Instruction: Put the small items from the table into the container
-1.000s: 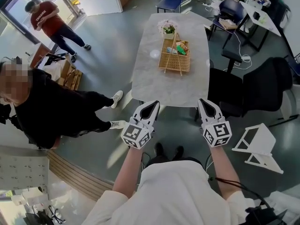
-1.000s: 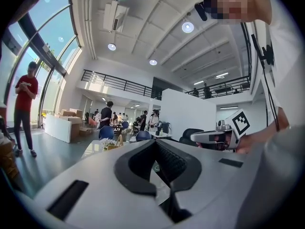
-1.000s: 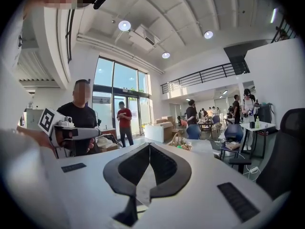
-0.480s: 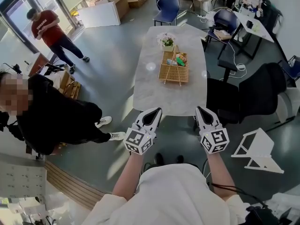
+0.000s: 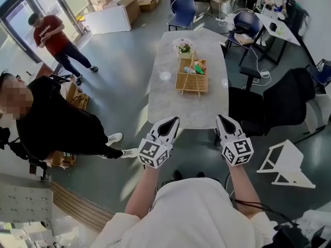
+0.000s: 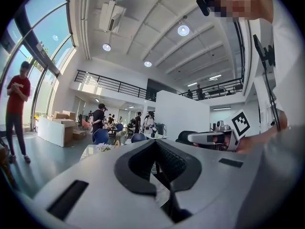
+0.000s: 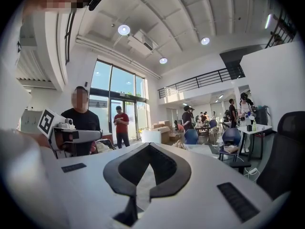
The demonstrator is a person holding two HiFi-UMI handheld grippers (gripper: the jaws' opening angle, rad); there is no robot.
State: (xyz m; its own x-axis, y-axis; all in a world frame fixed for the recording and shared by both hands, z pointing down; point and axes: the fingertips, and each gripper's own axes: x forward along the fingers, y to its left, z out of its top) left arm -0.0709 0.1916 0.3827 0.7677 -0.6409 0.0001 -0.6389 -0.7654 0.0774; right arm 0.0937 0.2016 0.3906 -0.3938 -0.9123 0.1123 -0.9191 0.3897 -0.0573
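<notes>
A wicker basket (image 5: 192, 75) holding several small coloured packets stands on the far half of the pale marble table (image 5: 186, 105), with a small pot of flowers (image 5: 183, 46) just behind it. My left gripper (image 5: 174, 120) and right gripper (image 5: 220, 118) hover side by side at the table's near edge, well short of the basket. Both are shut with nothing in them. In the left gripper view the left gripper (image 6: 155, 141) points level across the room. The right gripper (image 7: 149, 144) shows the same closed jaws in the right gripper view.
A person in black (image 5: 57, 123) stands close on the left, and another in red (image 5: 51, 32) is farther off. A black chair (image 5: 289, 99) and a white folding stand (image 5: 286, 161) are on the right. Blue chairs (image 5: 184, 6) stand beyond the table.
Both grippers stay shut and have risen slightly before the table's near edge. The person in black at the left has stepped a little away from the table.
</notes>
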